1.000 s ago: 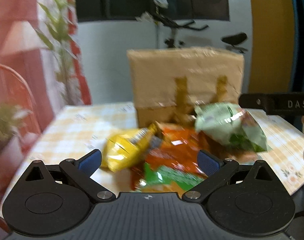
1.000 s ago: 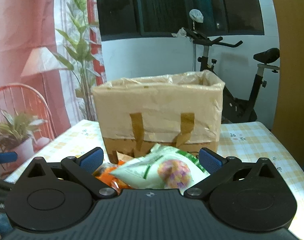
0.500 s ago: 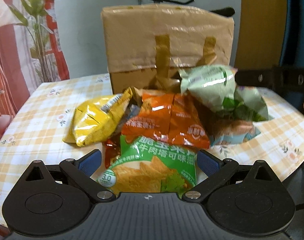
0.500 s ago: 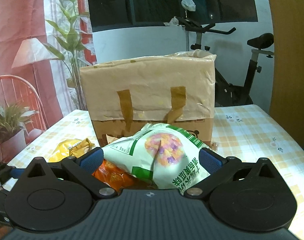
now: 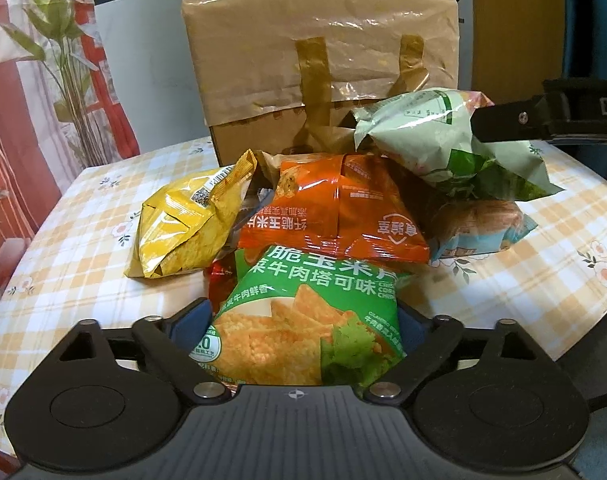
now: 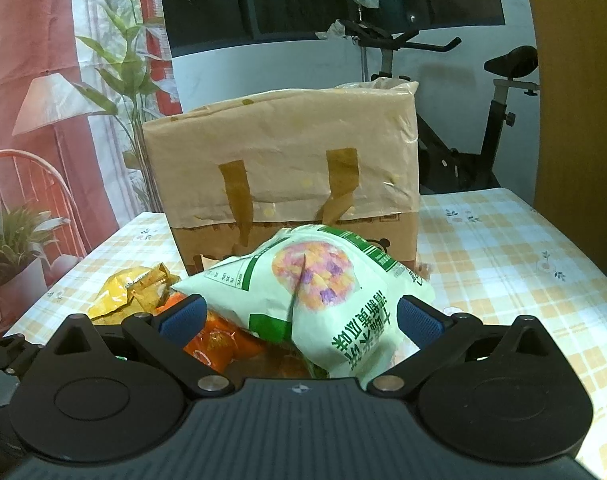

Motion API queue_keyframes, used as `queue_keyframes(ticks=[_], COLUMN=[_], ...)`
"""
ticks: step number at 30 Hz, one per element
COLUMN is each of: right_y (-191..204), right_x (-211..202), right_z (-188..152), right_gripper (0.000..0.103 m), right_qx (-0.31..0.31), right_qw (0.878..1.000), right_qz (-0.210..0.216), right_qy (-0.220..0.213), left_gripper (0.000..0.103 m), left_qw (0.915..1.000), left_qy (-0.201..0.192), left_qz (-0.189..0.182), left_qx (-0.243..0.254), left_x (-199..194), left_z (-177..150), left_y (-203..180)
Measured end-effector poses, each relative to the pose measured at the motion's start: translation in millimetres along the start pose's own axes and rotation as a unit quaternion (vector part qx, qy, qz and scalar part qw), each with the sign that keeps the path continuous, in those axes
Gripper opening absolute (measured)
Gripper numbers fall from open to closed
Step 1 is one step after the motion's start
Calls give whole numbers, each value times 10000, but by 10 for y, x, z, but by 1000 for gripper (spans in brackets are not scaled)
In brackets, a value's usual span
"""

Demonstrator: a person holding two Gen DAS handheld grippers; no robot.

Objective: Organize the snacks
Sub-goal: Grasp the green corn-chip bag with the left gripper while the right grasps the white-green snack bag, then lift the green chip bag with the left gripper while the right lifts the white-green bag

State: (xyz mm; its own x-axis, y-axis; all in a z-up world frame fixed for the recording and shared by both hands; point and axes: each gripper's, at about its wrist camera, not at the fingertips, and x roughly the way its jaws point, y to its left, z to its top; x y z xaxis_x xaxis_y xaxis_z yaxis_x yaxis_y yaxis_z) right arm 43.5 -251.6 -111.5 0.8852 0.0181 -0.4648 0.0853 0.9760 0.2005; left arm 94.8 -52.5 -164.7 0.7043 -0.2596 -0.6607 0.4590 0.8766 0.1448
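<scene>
A pile of snack bags lies on the checked tablecloth (image 5: 71, 264) in front of a tall cardboard box (image 5: 323, 60) lined with plastic. In the left wrist view, a green corn-chip bag (image 5: 303, 320) sits between the blue pads of my left gripper (image 5: 299, 320). Its jaws are closing, with the pads at the bag's sides and no squeeze showing. Behind it lie an orange bag (image 5: 335, 208), a yellow bag (image 5: 183, 228) and a pale green bag (image 5: 423, 132). My right gripper (image 6: 301, 318) is open, low over that pale green bag (image 6: 315, 280).
A bluish bag (image 5: 479, 224) lies at the pile's right. The box (image 6: 283, 152) stands close behind the bags. An exercise bike (image 6: 495, 120) stands beyond the table, with plants (image 6: 119, 80) and a red chair (image 6: 19, 184) on the left. The table's right edge is near.
Both grippers have sunk and come closer to the pile. The left gripper's pads have drawn inward around the green chip bag. The pale green bag now lies between the right gripper's fingers.
</scene>
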Motion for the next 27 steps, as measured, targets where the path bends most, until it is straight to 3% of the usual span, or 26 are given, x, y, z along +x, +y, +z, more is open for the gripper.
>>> queue_keyframes(ticks=[5,13,27], right_y=[-29,-67,-74], right_x=[-6,-17,-55], right_z=[-20,-43,-71], right_gripper=[103,103,103], right_qx=[52,170,227], right_qw=[10000,9998,9997], right_qz=[-10,-12,-10], right_qy=[23,64,67], left_gripper=[86,85,85], left_qw=[10000,9982,9958], left_qy=[-1,-326,-386], left_qz=[57,119,432], left_qx=[-39,-488,-711], left_x=[-124,-391,-589], left_z=[-4,50,20], left_y=[16,152,273])
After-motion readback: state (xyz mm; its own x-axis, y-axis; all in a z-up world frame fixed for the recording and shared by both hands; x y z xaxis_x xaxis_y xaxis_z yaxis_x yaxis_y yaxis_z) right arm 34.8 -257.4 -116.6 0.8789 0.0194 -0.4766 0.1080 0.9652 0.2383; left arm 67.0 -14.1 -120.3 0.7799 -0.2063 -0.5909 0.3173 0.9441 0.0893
